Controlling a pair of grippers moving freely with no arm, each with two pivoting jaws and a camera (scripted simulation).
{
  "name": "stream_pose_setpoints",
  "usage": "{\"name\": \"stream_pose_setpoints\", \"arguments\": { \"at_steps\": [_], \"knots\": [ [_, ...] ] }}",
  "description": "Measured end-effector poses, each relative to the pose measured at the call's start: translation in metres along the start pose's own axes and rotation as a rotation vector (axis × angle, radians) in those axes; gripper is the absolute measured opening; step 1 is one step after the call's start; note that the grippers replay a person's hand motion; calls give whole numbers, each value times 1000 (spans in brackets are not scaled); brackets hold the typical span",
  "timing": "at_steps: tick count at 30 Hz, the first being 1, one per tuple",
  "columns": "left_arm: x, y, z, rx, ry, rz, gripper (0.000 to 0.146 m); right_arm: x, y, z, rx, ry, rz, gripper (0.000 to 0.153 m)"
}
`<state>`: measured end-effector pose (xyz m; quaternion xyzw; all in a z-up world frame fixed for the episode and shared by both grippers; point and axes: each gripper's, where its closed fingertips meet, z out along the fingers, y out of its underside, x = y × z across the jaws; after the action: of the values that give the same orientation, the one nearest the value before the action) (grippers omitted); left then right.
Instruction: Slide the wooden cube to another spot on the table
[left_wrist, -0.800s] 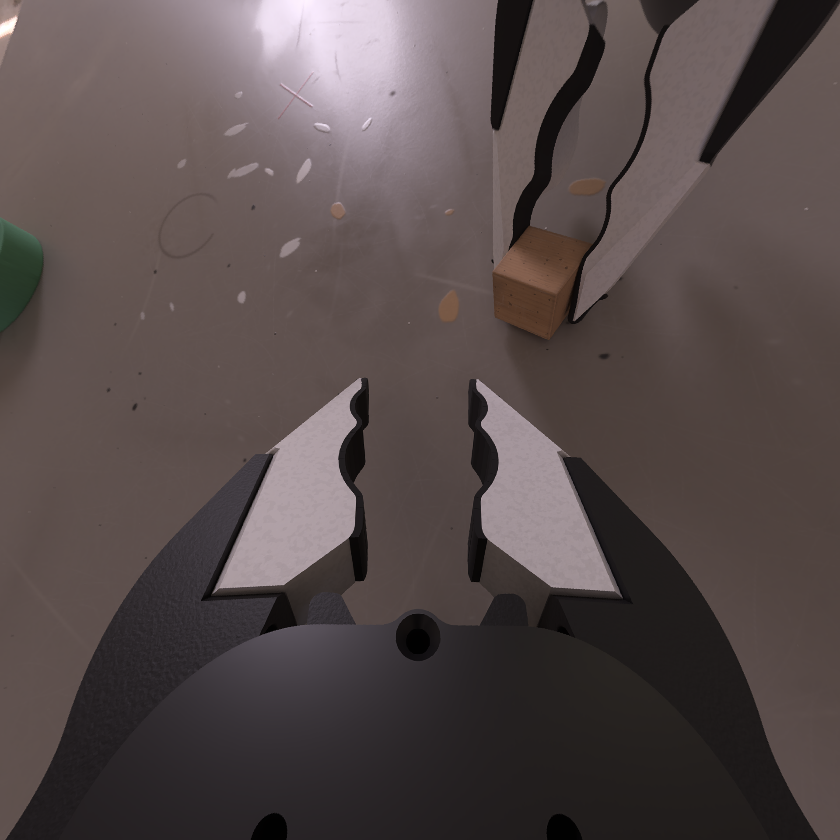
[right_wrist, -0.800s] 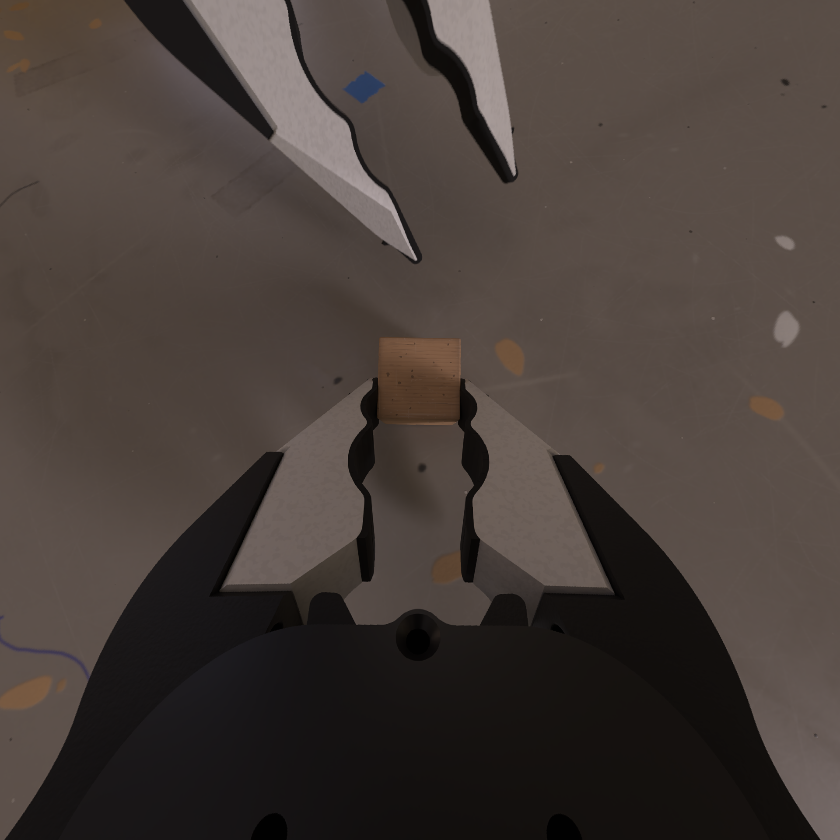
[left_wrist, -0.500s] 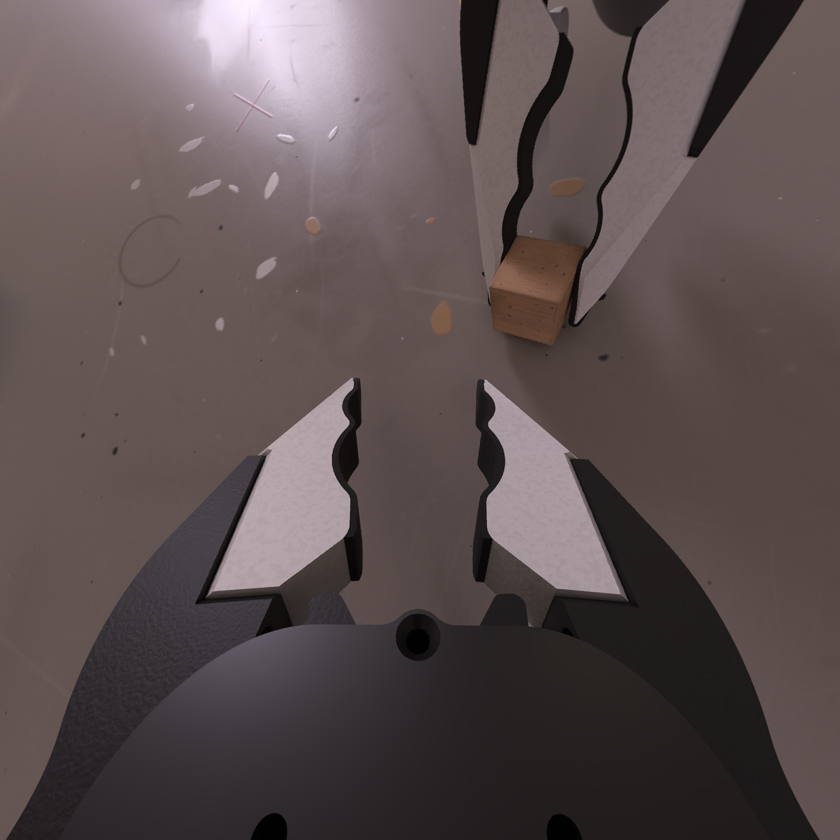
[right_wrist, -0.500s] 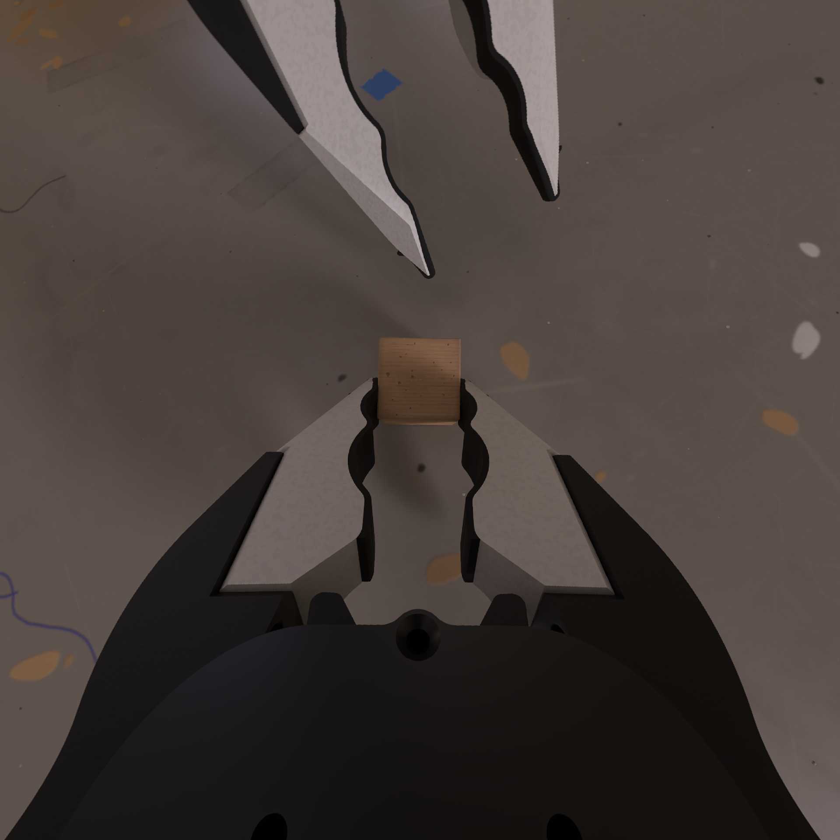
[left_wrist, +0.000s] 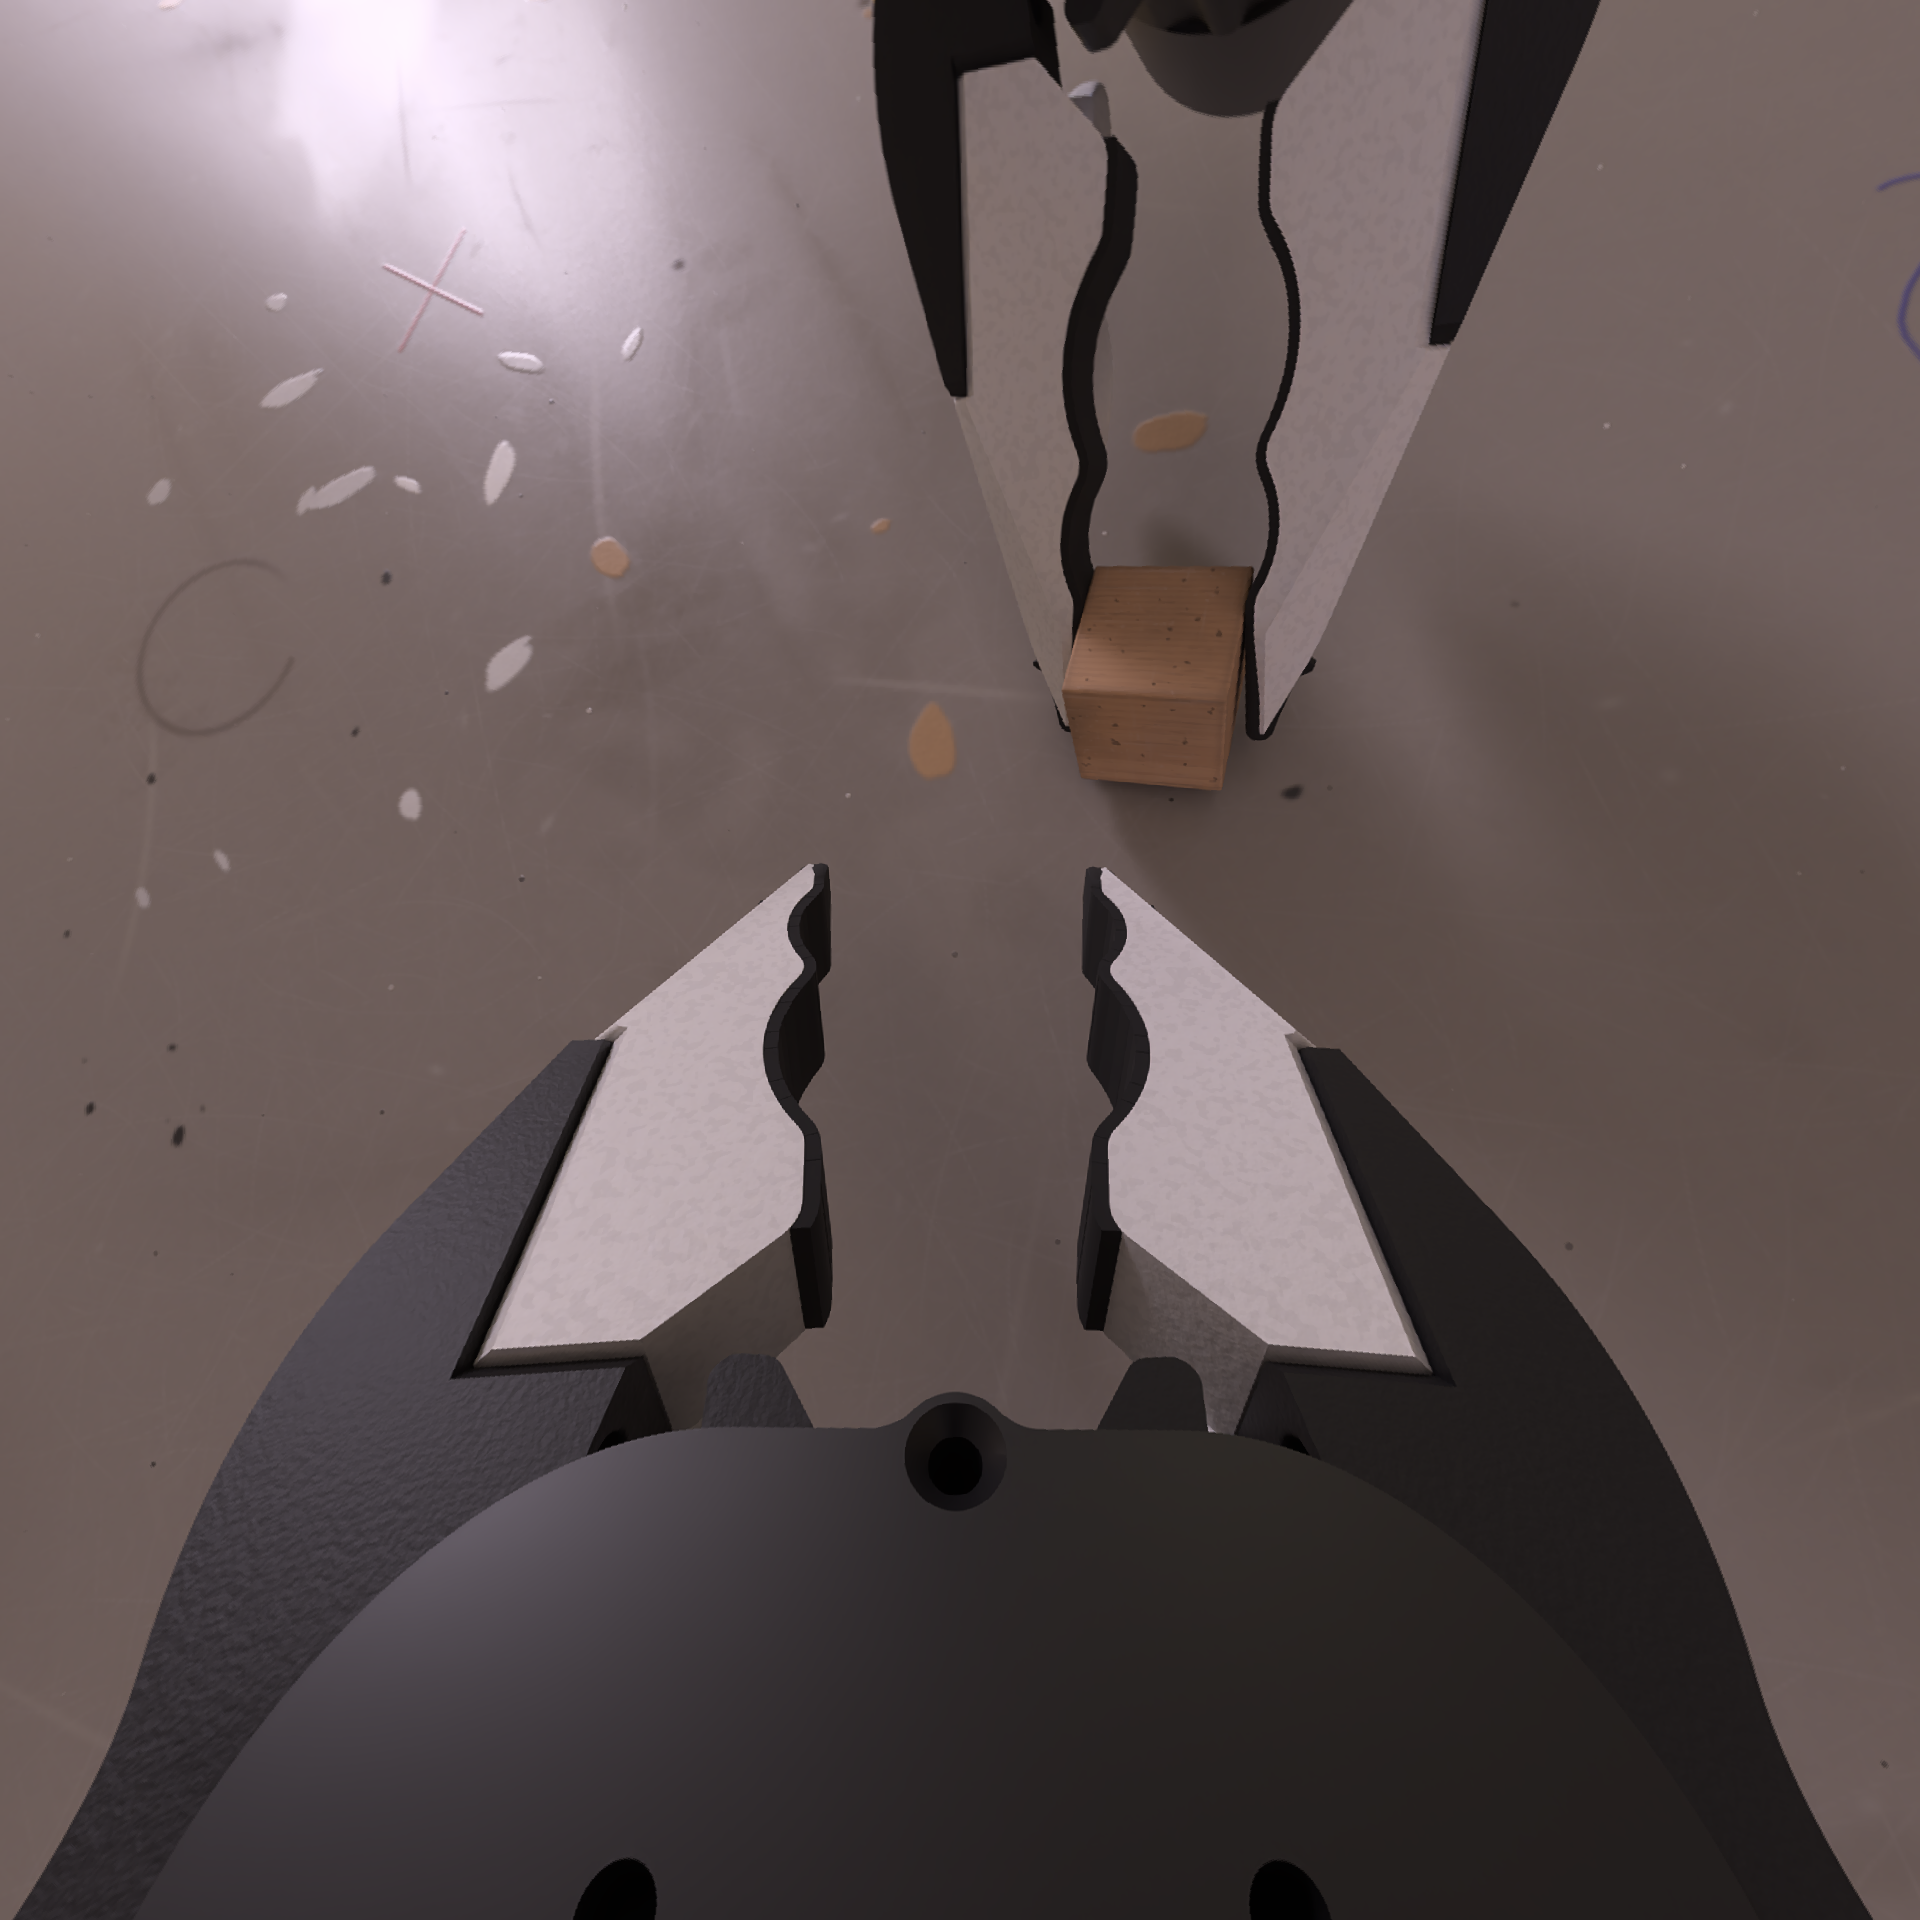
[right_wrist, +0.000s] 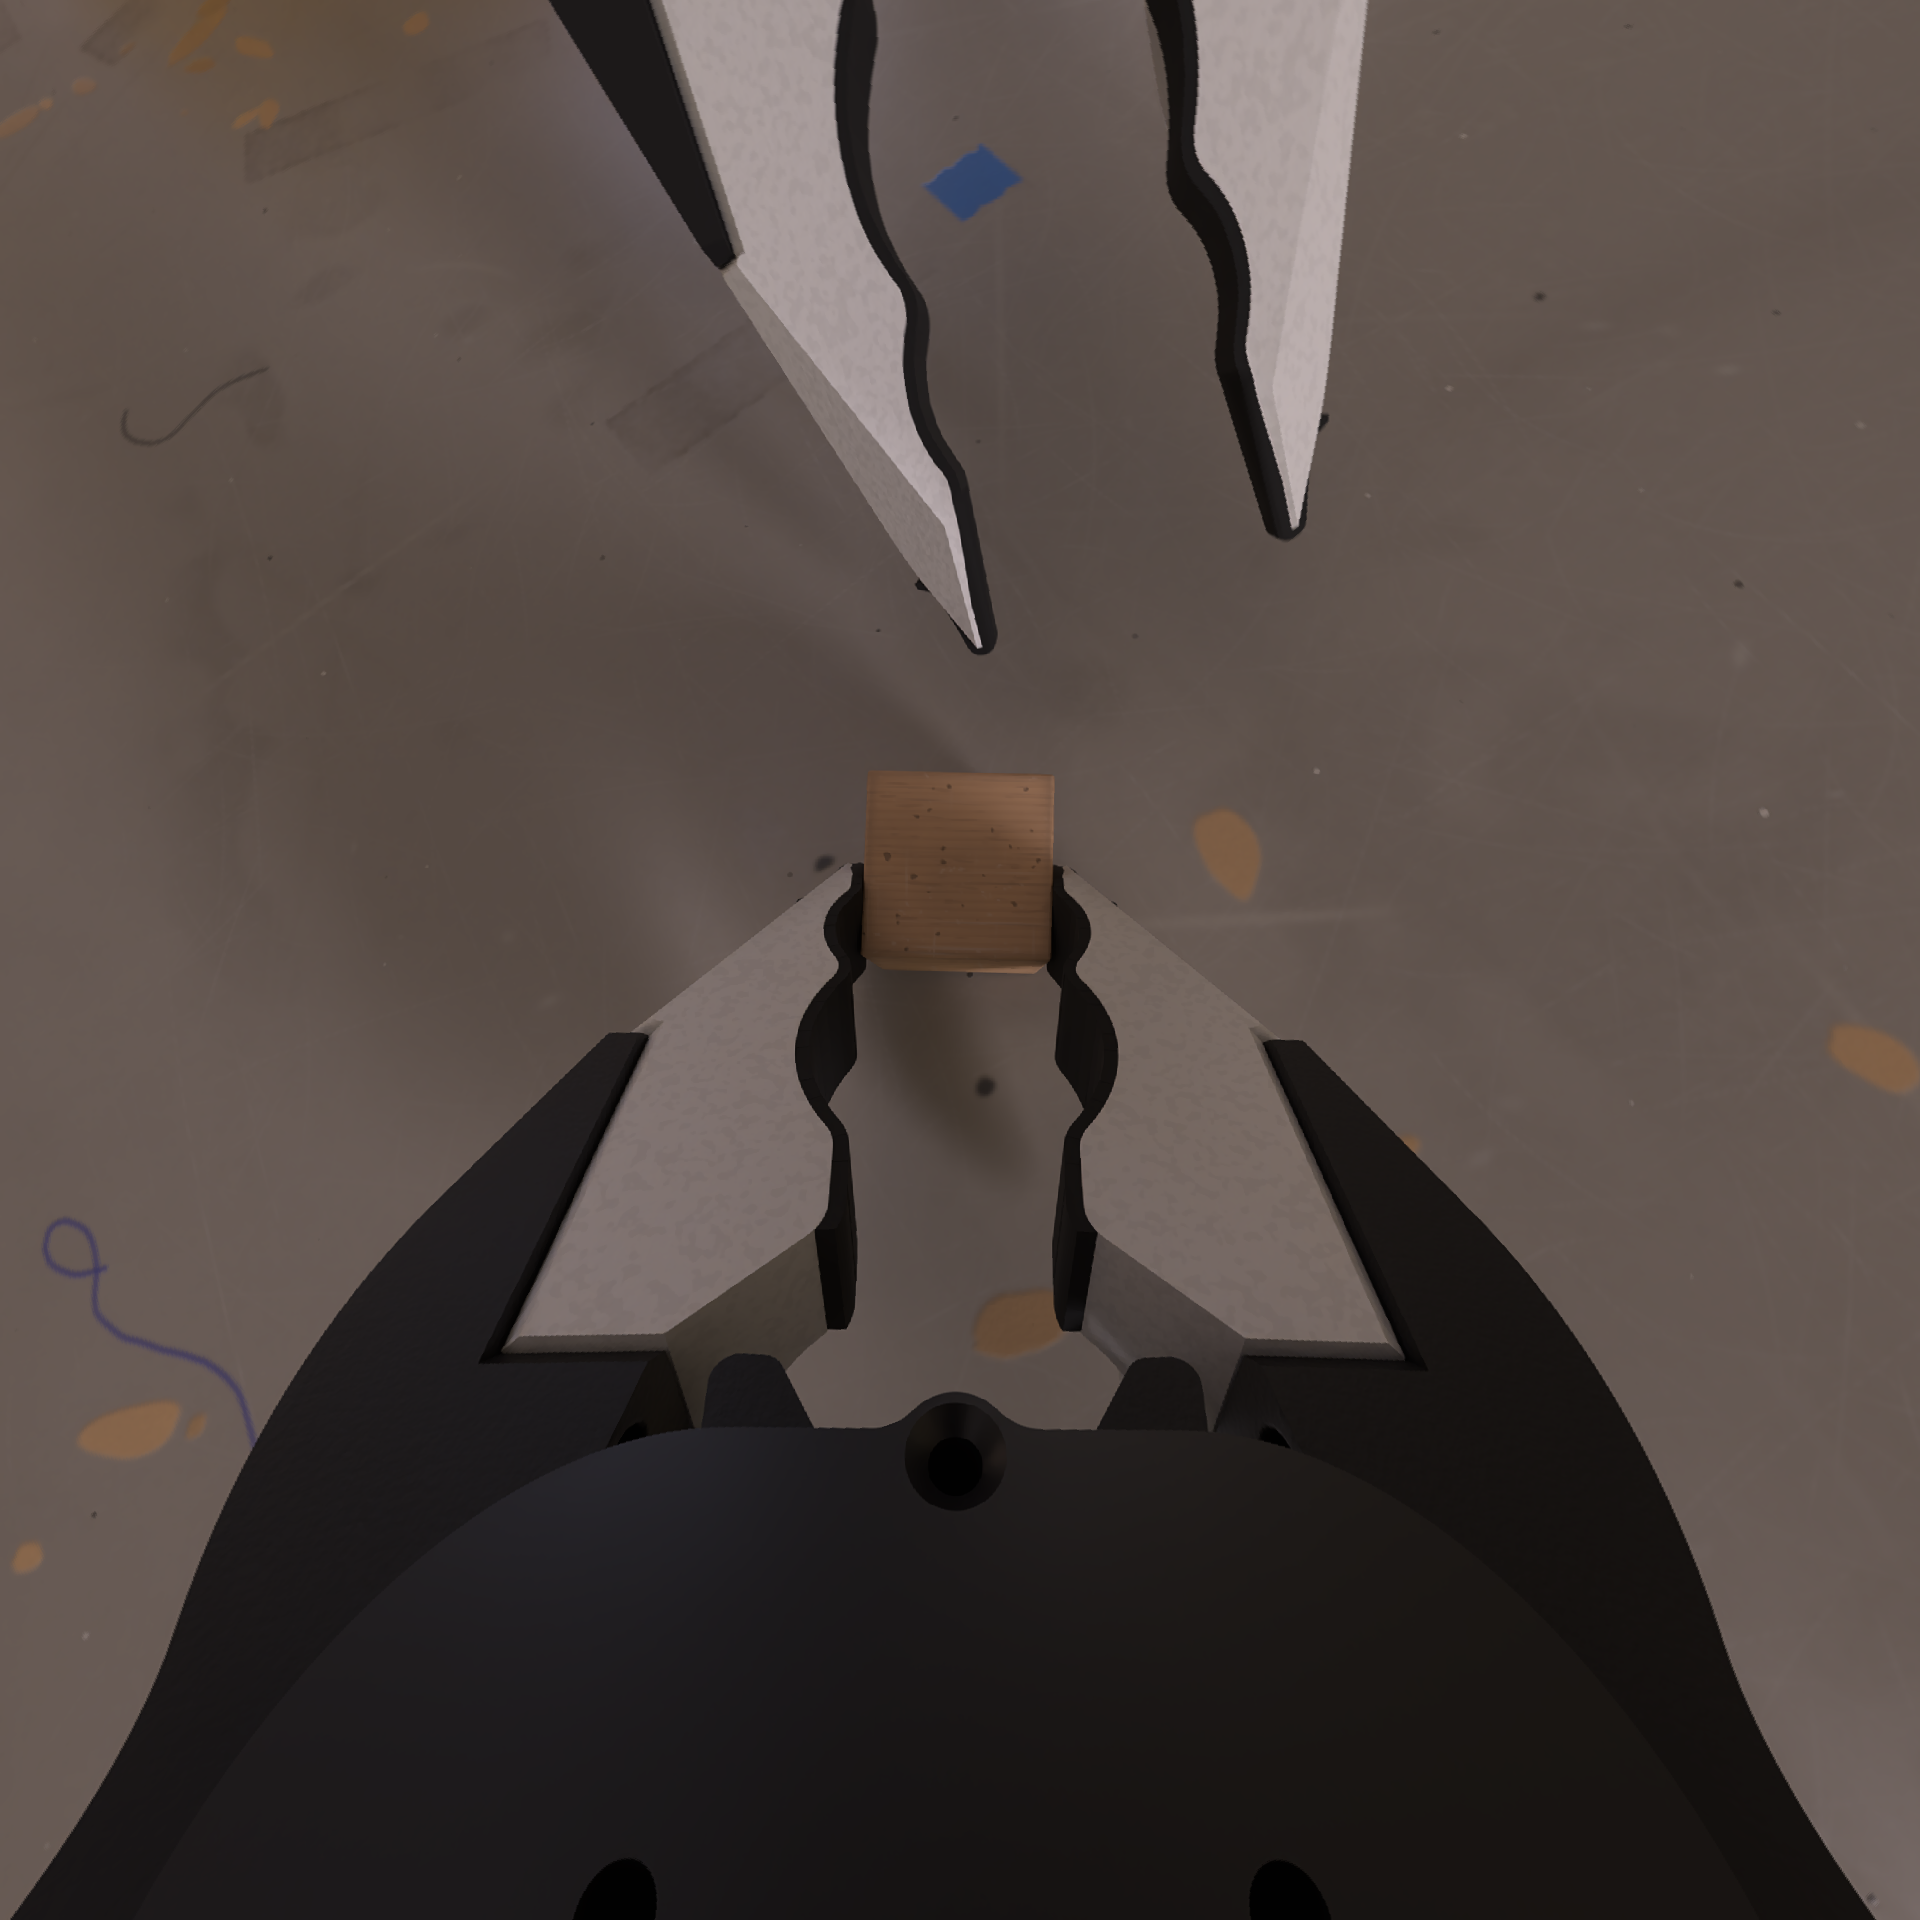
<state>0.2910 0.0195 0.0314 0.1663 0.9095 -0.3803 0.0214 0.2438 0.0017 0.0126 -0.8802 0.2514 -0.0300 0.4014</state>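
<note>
The small wooden cube (right_wrist: 958, 873) sits on the grey table (right_wrist: 416, 831) between the tips of my right gripper (right_wrist: 958, 883), which is shut on its two sides. In the left wrist view the cube (left_wrist: 1153, 675) rests on the table (left_wrist: 520, 935) ahead and a little right, with the right gripper (left_wrist: 1164, 722) reaching down from above around it. My left gripper (left_wrist: 956, 883) is open and empty, a short way from the cube. The left gripper also shows in the right wrist view (right_wrist: 1132, 587), just beyond the cube, its tips apart.
The table carries white and orange paint flecks, a drawn circle (left_wrist: 213, 649) and a pink cross (left_wrist: 431, 291) to the left. A blue patch (right_wrist: 971, 182) lies beyond the cube, and a blue scribble (right_wrist: 135, 1320) lies at the lower left.
The right gripper stays shut on the cube. The left gripper has swung so the cube now faces it squarely; a green object at its left edge has left view. The left gripper looks nearer in the right view.
</note>
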Motion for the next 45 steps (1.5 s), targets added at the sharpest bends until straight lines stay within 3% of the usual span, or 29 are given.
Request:
{"name": "stream_pose_setpoints", "arguments": {
  "at_steps": [26, 45],
  "knots": [
    [32, 41, -37, -62, -81, -96, 51, -15, -30, 38, -199, -230, -294, 34],
    [31, 48, -44, -73, -117, -121, 49, -2, -32, 11, -135, -125, -266, 48]
  ]
}}
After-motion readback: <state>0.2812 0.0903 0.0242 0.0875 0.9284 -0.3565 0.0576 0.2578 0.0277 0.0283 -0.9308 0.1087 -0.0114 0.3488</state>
